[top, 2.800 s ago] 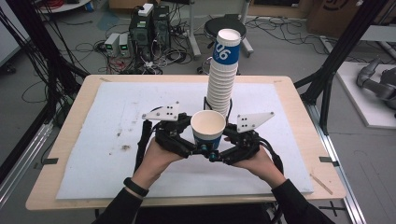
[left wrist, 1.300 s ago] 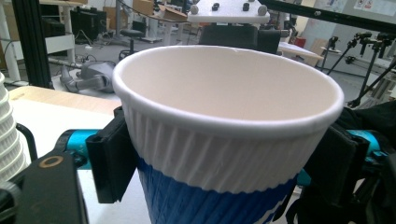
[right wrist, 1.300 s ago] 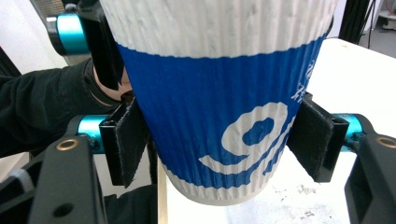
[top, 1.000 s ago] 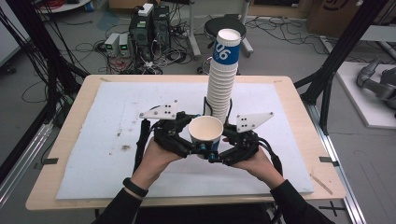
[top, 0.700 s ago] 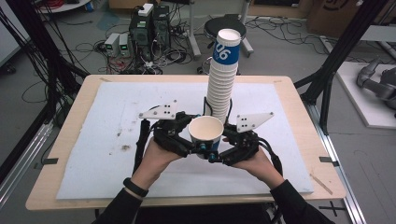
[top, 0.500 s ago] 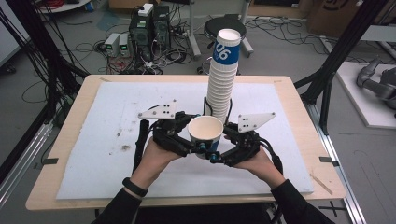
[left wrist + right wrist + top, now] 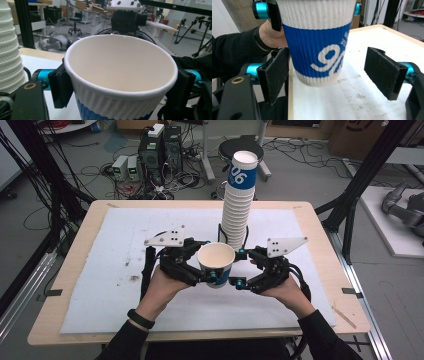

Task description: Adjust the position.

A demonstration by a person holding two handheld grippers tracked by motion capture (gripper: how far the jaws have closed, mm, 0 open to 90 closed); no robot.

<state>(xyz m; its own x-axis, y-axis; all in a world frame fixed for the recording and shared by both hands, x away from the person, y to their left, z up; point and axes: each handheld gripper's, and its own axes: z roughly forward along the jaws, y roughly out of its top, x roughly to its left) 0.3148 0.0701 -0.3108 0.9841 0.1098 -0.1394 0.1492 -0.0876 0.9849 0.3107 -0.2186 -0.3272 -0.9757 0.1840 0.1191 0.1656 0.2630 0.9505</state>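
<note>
Table edge (image 7: 290,82) partly hidden behind held cup (image 7: 317,42)

Left tongs (image 7: 206,274) clamp cup (image 7: 216,263); cup stack (image 7: 238,205) behind

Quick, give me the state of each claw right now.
Left claw: shut on the paper cup.
Right claw: open, pads either side of the cup's base.

Ribbed matt paper cup (image 7: 120,82) (blue band), rough black jaw pads (image 7: 384,71).
</note>
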